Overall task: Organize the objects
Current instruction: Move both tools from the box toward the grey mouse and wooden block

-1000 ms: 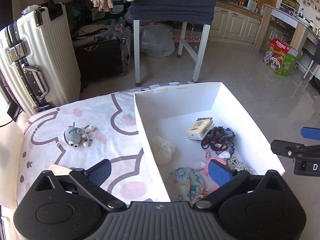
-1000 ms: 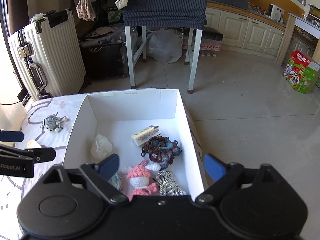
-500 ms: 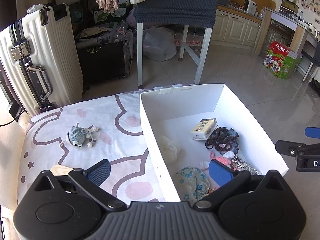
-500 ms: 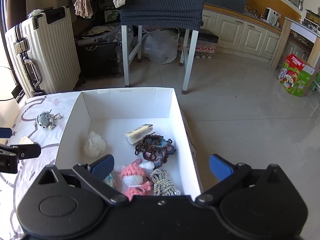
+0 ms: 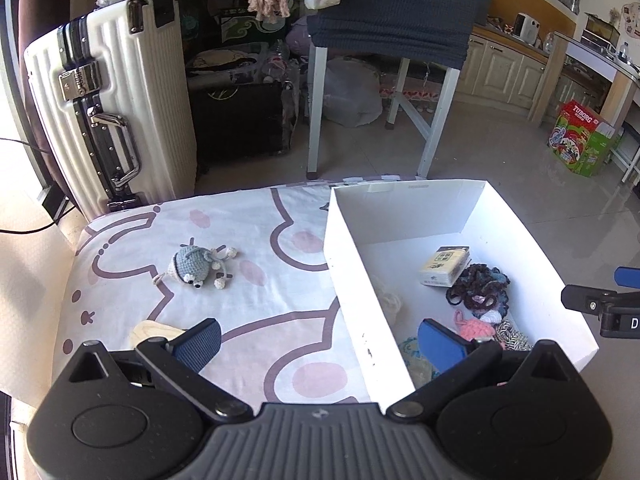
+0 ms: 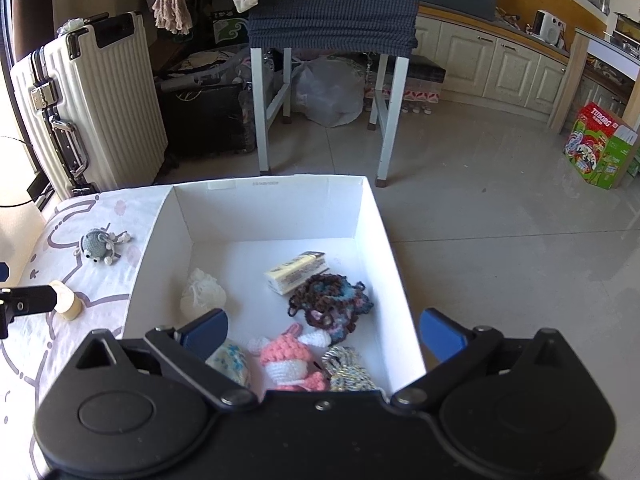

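Nearest me, my left gripper is spread wide with nothing between its blue pads, straddling the near wall of the white box: one finger over the patterned cloth, the other over the box interior. My right gripper is equally wide apart and empty, hovering above the box's near end.

Just beyond the left fingers lies a small pale wooden piece, and farther out the grey crochet mouse, both on the cloth and outside the box. I judge these are what remains to be put away.

Inside the box, near to far: a pink crochet doll, a twisted cord bundle, a dark yarn scrunchie, a white knitted pouch, and a small card packet.

Risks: swinging left for the wooden piece, the right-hand finger could clip the box wall and shove the box. The mouse's thin limbs could slip from a shallow pinch.

The right view shows the wooden piece as a short upright cylinder beside the left gripper's tip; the left view shows only its flat top. The left view, in turn, hides much of the box's near contents.
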Demonstrator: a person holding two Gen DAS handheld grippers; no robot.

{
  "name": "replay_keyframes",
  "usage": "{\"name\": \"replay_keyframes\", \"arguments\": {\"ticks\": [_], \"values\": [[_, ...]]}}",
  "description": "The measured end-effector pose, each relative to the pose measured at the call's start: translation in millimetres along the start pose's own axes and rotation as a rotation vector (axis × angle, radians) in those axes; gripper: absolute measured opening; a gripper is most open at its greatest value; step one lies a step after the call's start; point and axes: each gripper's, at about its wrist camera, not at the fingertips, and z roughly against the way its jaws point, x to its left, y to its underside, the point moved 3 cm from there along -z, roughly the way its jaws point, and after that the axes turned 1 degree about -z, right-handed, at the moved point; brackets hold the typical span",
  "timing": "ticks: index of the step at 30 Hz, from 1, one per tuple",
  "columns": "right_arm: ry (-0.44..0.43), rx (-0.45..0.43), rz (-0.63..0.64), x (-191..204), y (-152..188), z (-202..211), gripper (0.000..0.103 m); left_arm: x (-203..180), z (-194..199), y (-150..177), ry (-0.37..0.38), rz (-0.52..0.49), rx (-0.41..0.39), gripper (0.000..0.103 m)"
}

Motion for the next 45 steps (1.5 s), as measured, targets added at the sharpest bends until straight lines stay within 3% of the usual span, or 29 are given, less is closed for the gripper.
{"name": "replay_keyframes", "arguments": {"ticks": [13,23,39,45], "values": [[-0.099,-0.021,0.077,79.5,-16.1,-14.4,0.103,80.1,18.1,14.3,-0.103,0.107,-0.004,0.103],[-0.193,-0.048,0.139,142.5,-18.4,-18.7,0.103,118.6,28.0,20.4,-0.164,0.147,-0.015,0.103],[-0.23,-0.054,0.201,180.7,-26.3,-35.6,0.103,160.6,13.7,36.6,-0.28,0.227,-0.007,0.103],[-0.256,-0.04,0.238,191.6,-31.9,-55.4,0.103,174.1,-13.6,43.0,-0.274,0.301,0.008,0.103]]}}
